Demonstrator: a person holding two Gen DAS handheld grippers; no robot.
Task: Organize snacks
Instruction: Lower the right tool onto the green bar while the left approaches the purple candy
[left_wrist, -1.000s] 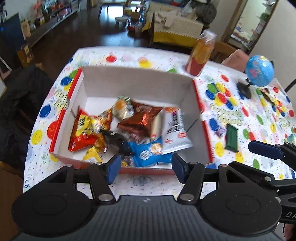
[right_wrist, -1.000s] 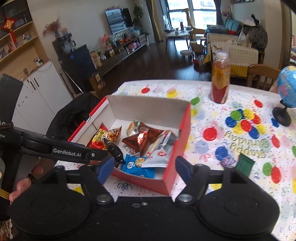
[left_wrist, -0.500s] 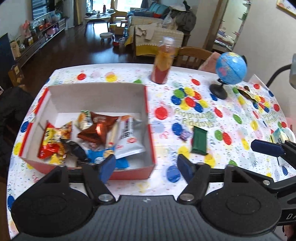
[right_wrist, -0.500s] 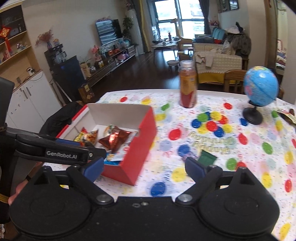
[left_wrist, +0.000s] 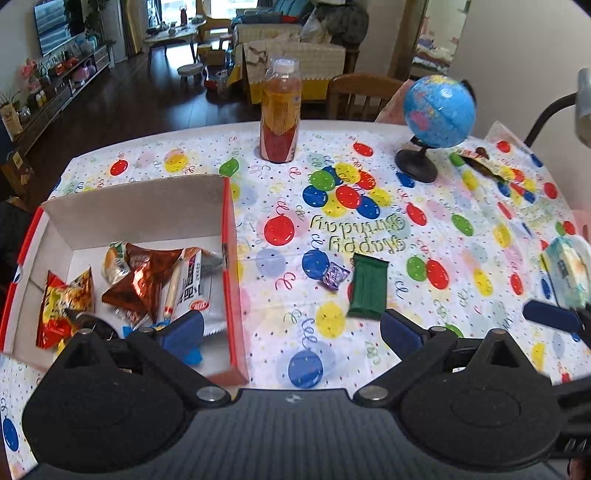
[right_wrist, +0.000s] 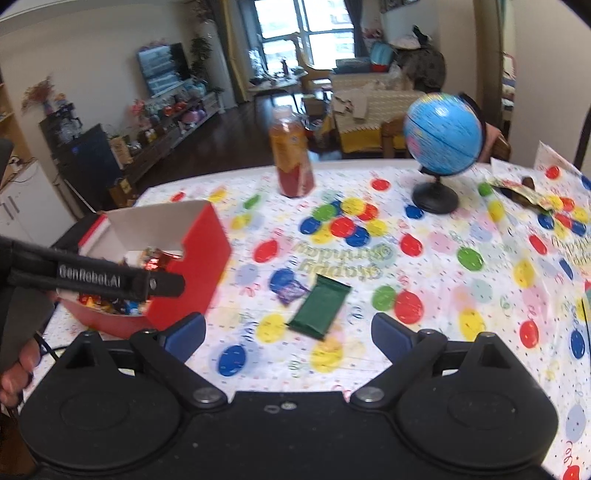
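A red cardboard box with a white inside holds several snack packets, at the left of the table; it also shows in the right wrist view. A dark green snack bar and a small purple candy lie loose on the balloon tablecloth, right of the box. My left gripper is open and empty, near the box's right wall and short of the green bar. My right gripper is open and empty, just short of the green bar.
An orange drink bottle and a blue globe on a black stand stand at the back of the table. A brown wrapper lies far right. A pale packet lies at the right edge. A wooden chair stands behind.
Both grippers have swung right, away from the box toward the loose green bar and purple candy, and their jaws have opened wider.
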